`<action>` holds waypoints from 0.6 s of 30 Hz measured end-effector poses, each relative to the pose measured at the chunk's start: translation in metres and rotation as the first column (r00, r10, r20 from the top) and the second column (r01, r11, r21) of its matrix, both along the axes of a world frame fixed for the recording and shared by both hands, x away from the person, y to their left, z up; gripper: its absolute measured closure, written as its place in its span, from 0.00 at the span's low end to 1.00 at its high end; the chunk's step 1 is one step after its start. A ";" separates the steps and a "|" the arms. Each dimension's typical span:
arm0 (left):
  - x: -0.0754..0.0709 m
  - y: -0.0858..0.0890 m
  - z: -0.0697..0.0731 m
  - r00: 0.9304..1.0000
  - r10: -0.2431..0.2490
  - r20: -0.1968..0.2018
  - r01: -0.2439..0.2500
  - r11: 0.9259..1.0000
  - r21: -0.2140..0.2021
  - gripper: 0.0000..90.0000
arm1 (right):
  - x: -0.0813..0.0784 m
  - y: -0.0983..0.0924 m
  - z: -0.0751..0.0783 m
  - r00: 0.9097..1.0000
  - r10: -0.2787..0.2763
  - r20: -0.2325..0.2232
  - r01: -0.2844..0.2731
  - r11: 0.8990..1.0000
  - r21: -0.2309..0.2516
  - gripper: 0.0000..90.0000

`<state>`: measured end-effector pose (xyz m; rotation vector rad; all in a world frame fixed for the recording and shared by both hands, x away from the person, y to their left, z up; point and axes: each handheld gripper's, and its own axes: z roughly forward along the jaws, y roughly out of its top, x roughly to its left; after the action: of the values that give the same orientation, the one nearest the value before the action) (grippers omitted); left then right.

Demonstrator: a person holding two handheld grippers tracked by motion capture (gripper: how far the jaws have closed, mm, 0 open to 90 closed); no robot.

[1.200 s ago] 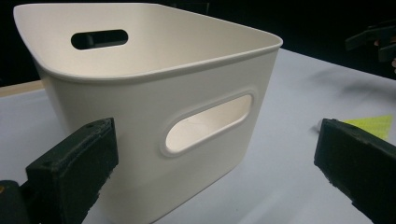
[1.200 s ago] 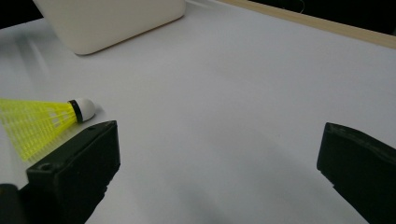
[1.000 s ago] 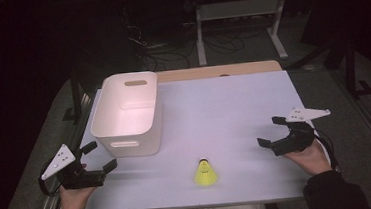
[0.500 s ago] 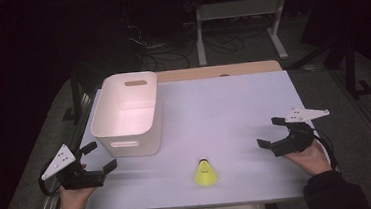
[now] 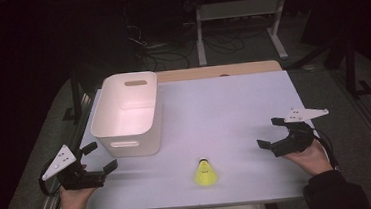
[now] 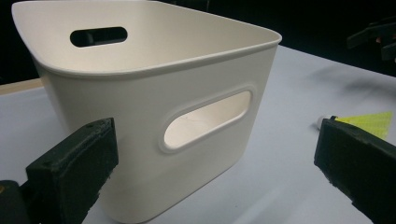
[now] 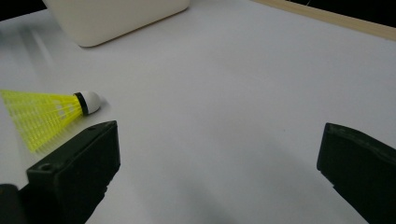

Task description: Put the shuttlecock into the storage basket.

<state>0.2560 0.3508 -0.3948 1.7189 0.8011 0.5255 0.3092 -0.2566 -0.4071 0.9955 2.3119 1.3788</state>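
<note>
Both claws hang spread and empty: left claw (image 5: 99,159) by the white bin (image 5: 126,114), right claw (image 5: 270,134) at the counter's (image 5: 224,111) right edge. Between them a yellow shuttlecock (image 5: 205,173) lies near the front edge; in the left gripper view a jaw hides part of it.
</note>
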 end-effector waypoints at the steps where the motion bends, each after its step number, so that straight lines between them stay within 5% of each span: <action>1: 0.000 0.000 0.000 1.000 0.000 0.000 0.000 1.000 0.001 0.00 | 0.000 0.000 0.001 1.000 0.001 0.000 -0.001 1.000 -0.002 0.00; 18: 0.001 -0.001 0.000 1.000 0.001 -0.002 -0.001 1.000 0.000 0.00 | 0.003 0.006 0.014 0.999 0.039 -0.026 -0.040 0.998 -0.040 0.00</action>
<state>0.2572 0.3499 -0.3951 1.7191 0.8032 0.5240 0.3118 -0.2503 -0.3932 0.9650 2.3802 1.3355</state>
